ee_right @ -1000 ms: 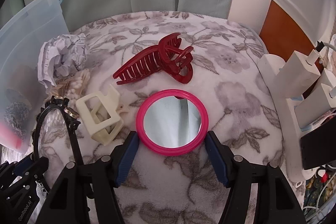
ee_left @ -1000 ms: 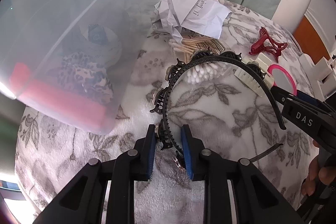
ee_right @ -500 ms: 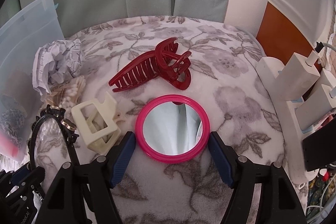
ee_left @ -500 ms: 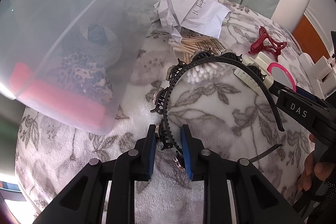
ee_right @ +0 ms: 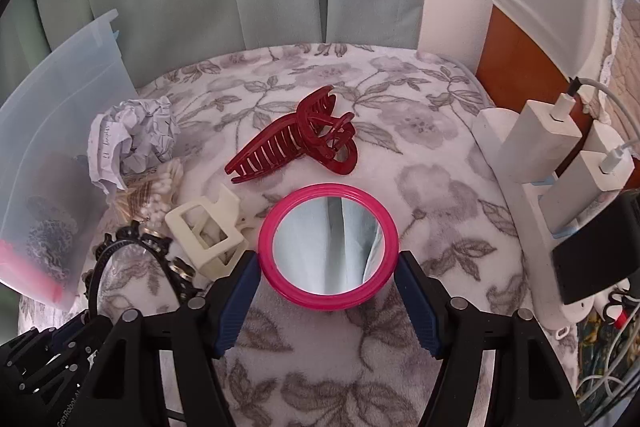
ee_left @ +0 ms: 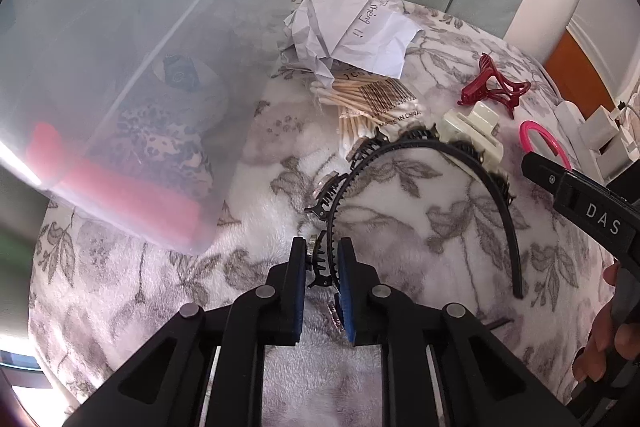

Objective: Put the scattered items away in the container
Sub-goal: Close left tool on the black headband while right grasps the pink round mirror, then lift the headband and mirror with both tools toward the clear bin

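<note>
While the translucent plastic storage container [ee_left: 132, 115] fills the far left, its near corner standing just beside the black toothed headband [ee_left: 420, 163], open flowered fleece blanket [ee_left: 420, 227] lies inside the band's arch and near right of it. Crowded past the arch are a crumpled sheet of white paper [ee_left: 352, 23], a clear bag of wooden cotton swabs [ee_left: 368, 103] and a cream rectangular hair clip [ee_left: 472, 131]; a dark red claw hair clip [ee_right: 296, 139] lies farther right, apart from them.

Steeply tilted down, the left gripper [ee_left: 322, 259] has just been closing its jaws, and the blue pads now clamp the headband's near left end, decorated edge included.

Farther right, the right gripper [ee_right: 328, 267] also slopes down, a person's fingers [ee_left: 600, 343] wrapped around its handle. Its jaws stand wide apart on either side of the round pink-rimmed mirror [ee_right: 328, 247], the pads [ee_right: 240, 291] right at the rim; I cannot tell whether they press it. Right of the mirror the blanket ends at a white power strip with chargers [ee_right: 560, 147].
</note>
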